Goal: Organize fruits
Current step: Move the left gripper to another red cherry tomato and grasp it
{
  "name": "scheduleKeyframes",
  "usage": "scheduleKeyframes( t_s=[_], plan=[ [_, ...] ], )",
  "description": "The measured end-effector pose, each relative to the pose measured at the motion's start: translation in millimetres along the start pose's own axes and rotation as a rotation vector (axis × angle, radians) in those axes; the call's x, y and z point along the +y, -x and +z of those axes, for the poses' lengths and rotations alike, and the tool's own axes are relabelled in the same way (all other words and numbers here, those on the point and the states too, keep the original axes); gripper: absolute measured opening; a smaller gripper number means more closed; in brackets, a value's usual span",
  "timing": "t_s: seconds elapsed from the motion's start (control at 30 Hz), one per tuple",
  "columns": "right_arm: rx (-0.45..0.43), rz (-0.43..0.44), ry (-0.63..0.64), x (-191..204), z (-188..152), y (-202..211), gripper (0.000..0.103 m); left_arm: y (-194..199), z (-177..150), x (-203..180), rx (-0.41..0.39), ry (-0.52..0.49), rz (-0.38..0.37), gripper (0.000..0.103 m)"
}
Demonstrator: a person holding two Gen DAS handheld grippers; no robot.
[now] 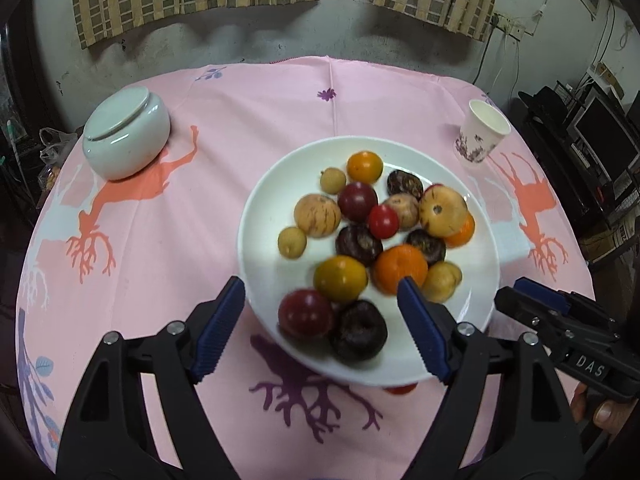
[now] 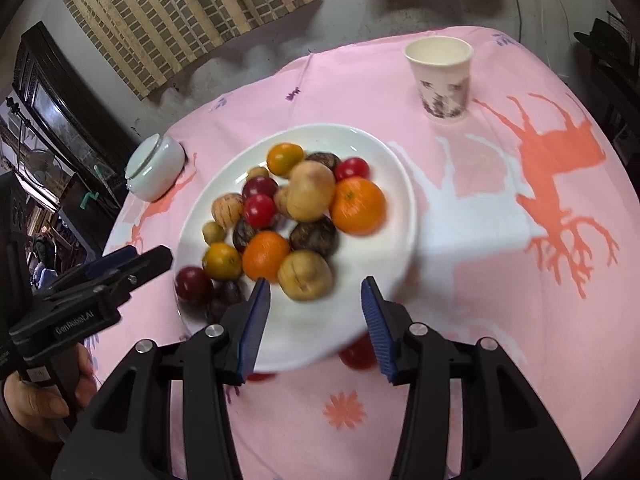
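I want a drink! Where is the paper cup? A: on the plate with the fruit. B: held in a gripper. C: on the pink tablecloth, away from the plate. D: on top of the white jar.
C: the paper cup stands alone on the pink tablecloth, clear of the plate.

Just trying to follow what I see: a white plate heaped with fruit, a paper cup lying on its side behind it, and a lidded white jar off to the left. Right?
Nearly. The paper cup is not on its side; it stands upright, mouth up, as the right wrist view shows. The white plate heaped with fruit and the lidded white jar to the left are as you say.
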State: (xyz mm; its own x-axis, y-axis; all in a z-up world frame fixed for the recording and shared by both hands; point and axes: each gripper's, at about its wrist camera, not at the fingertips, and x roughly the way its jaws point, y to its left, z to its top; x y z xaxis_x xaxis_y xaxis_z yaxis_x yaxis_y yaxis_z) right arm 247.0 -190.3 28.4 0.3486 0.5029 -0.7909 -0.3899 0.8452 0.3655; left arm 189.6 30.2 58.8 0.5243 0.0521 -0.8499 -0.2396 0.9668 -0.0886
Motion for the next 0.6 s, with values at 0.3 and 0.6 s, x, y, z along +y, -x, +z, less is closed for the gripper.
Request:
scheduleKeyframes(
  t_s=[0.3, 0.6],
  plan=[
    [0.061, -0.067, -0.015, -26, -45, 12, 0.048, 6, -49, 10, 0.098, 0.029, 0.008, 0.084],
    [0.105, -0.09, 0.031, -20, -62, 0, 0.055, -6, -85, 14, 0.202, 0.037, 0.007, 0.086]
  ],
)
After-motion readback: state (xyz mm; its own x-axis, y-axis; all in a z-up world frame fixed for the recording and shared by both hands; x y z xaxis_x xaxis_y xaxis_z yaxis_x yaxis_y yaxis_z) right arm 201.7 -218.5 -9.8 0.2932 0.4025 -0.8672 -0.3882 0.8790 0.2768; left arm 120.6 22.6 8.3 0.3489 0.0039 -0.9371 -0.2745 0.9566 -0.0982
